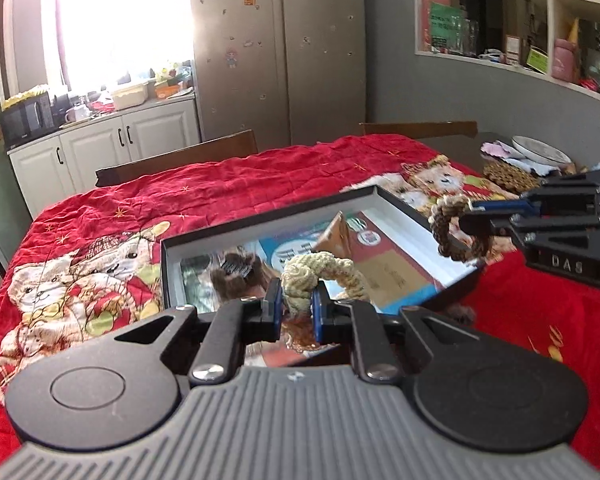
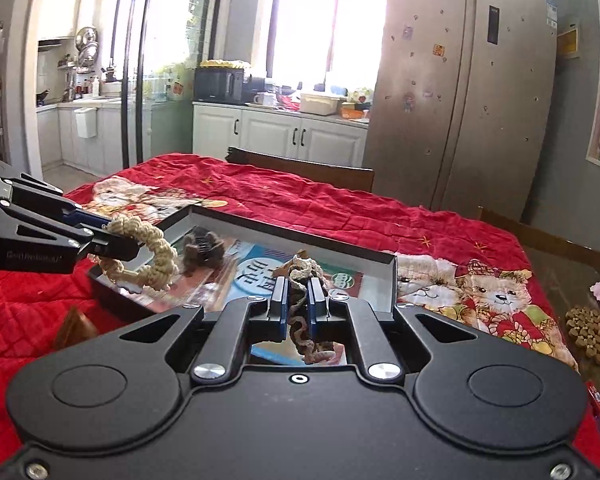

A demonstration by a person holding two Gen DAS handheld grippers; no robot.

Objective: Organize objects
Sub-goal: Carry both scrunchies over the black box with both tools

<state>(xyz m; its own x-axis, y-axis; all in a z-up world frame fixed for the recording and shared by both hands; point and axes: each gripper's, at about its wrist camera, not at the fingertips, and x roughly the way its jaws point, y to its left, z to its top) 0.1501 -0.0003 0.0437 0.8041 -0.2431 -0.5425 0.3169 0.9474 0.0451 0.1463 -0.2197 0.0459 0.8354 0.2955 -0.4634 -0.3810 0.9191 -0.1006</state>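
Daylight floods in through the far window (image 2: 320,36), which is blown out to white in both views and washes glare over the refrigerator (image 1: 276,40) beside it. The red cloth (image 2: 340,208) is evenly lit and sharp. Fisheye distortion bends the shelves (image 1: 540,20) and door frames toward the edges.

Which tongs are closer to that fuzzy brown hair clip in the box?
Left. The left tongs hang just beside the clip; the right tongs are at the other end of the box.

Both wrist cams face forward, low, close; share box (image 1: 400,208)
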